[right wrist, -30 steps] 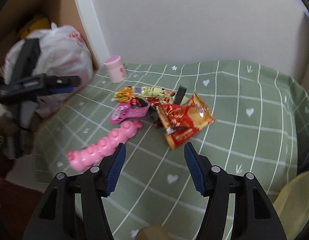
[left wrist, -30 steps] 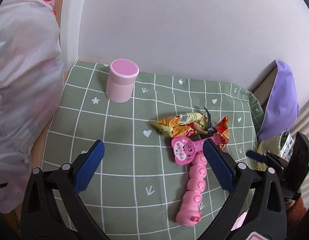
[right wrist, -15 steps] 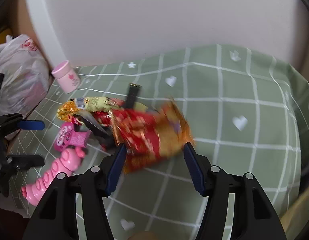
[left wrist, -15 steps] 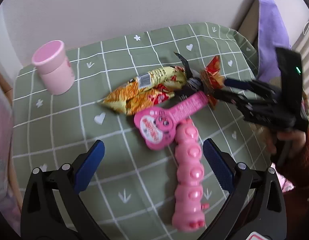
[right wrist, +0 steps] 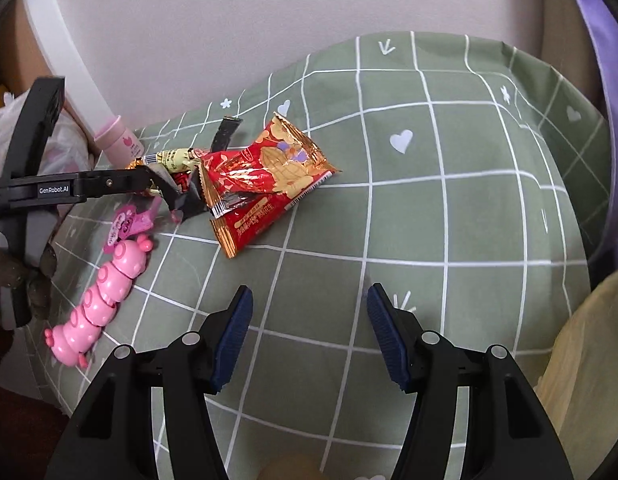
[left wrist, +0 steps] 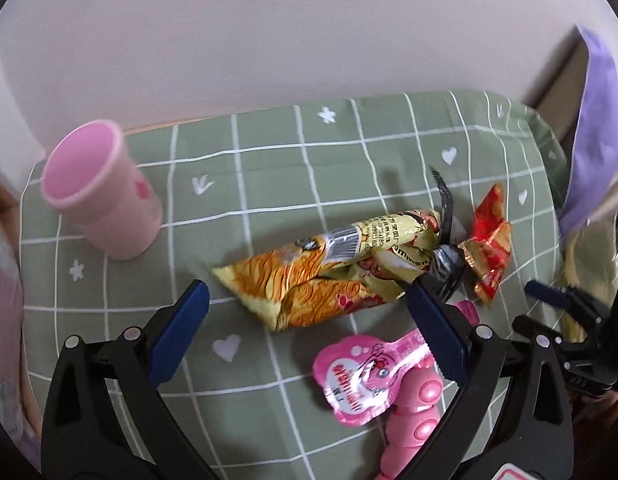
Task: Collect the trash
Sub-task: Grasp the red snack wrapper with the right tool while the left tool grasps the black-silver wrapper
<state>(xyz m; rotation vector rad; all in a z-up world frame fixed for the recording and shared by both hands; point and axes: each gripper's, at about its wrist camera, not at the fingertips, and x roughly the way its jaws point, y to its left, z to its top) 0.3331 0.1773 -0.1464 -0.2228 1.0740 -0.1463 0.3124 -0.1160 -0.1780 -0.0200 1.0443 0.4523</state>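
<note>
Black hand-held gripper, blue ribbed pads, silver screws.

On the checked cloth, the cup stands far left. Right of it lies the long snack bag, with the crumpled wrapper and foil packet at its right end. Nearer, the flat sachet overlaps the caterpillar toy.
</note>
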